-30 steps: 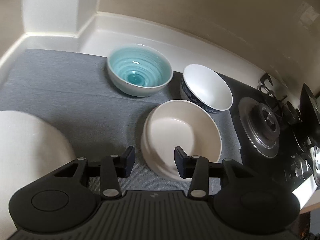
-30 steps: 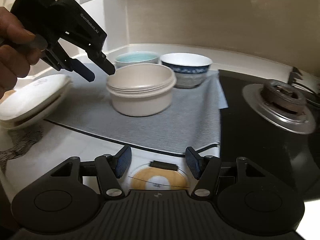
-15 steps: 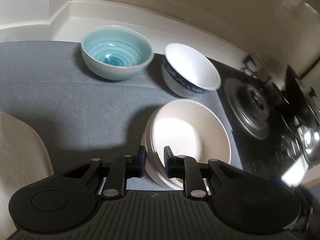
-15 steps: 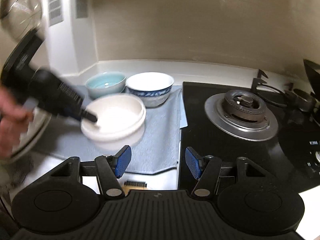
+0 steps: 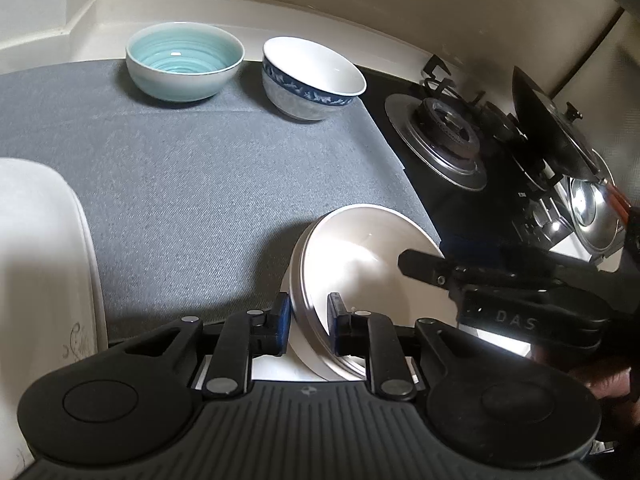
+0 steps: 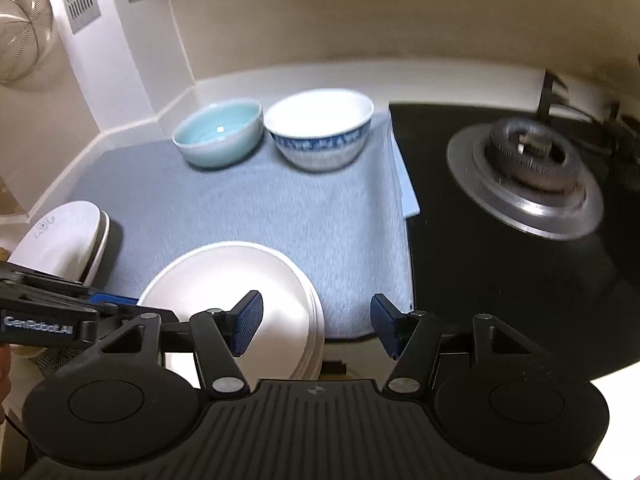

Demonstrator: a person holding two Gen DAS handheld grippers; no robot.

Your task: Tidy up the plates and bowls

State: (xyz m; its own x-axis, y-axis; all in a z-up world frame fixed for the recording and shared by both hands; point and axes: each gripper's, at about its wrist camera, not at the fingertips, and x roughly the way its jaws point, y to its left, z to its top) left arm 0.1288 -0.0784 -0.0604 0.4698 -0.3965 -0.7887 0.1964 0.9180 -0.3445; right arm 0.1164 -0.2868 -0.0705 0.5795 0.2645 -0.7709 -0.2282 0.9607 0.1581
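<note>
My left gripper (image 5: 307, 320) is shut on the near rim of a cream bowl (image 5: 360, 264) and holds it tilted above the front edge of the grey mat (image 5: 192, 184). The same bowl (image 6: 240, 280) shows in the right wrist view, just under my right gripper (image 6: 316, 320), which is open and empty; its left finger hangs over the bowl. A teal bowl (image 5: 185, 65) and a white bowl with a blue band (image 5: 314, 77) stand at the back of the mat. They also show in the right wrist view: the teal bowl (image 6: 219, 131) and the blue-banded bowl (image 6: 320, 128).
Stacked white plates (image 6: 64, 240) lie at the mat's left edge, large in the left wrist view (image 5: 40, 264). A black gas hob with a burner (image 6: 524, 172) lies right of the mat, with pots and lids (image 5: 560, 136) beyond. A wall corner backs the counter.
My left gripper closed on the cream bowl's rim, lifted it and carried it toward the counter's front. My right gripper moved in over the bowl, still open.
</note>
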